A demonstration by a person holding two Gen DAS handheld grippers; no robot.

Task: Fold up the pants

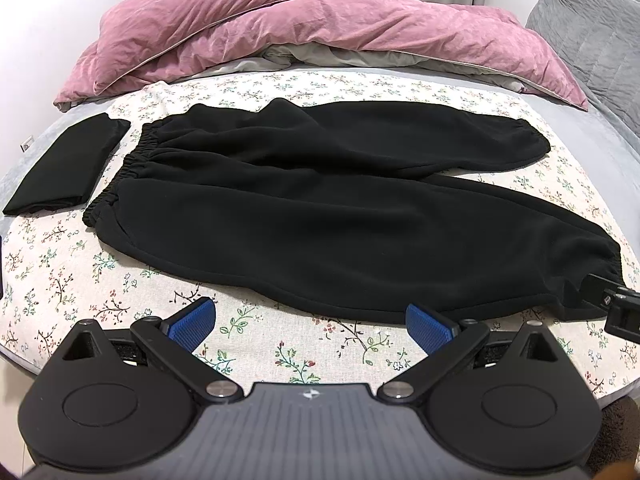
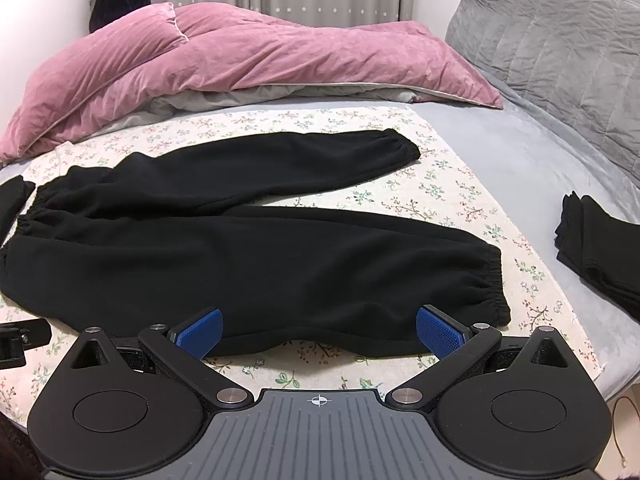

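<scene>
Floral sheet (image 1: 280, 352) covers the near part of the bed, and right in the middle of it lie the black pants (image 1: 320, 216), spread flat and unfolded. Take the pants as the landmark. Off their waistband end, on the far left, sits a folded black garment (image 1: 64, 168), just beside the elastic but apart from it. The waistband (image 1: 120, 168) itself is at the left, gathered and wrinkled, and from there the long axis runs across the bed to the right, both legs pointing rightward. The far leg ends in a cuff (image 2: 400, 148) toward the headboard side; the near leg ends in a cuff (image 2: 494, 284) close to the front edge. The two legs split apart toward the right, a wedge of sheet showing between them.

Behind the pants, a pink duvet (image 1: 304, 28) is heaped up, with a gray pillow (image 2: 560, 44) beyond the cuffs at the right. Past the near cuff, on the gray sheet (image 2: 500, 168), another pile of black clothing (image 2: 600, 256) rests well apart.

Now the tools. The left gripper (image 1: 312, 326) hovers low in front of the pants' near hem, fingers spread wide, nothing between the blue pads (image 1: 192, 322). The right gripper (image 2: 320, 330) is level and pointed at the near leg, released wide as well, its pads (image 2: 438, 332) over the hem edge, with the fabric's border lying in the gap between them, not pinched.
</scene>
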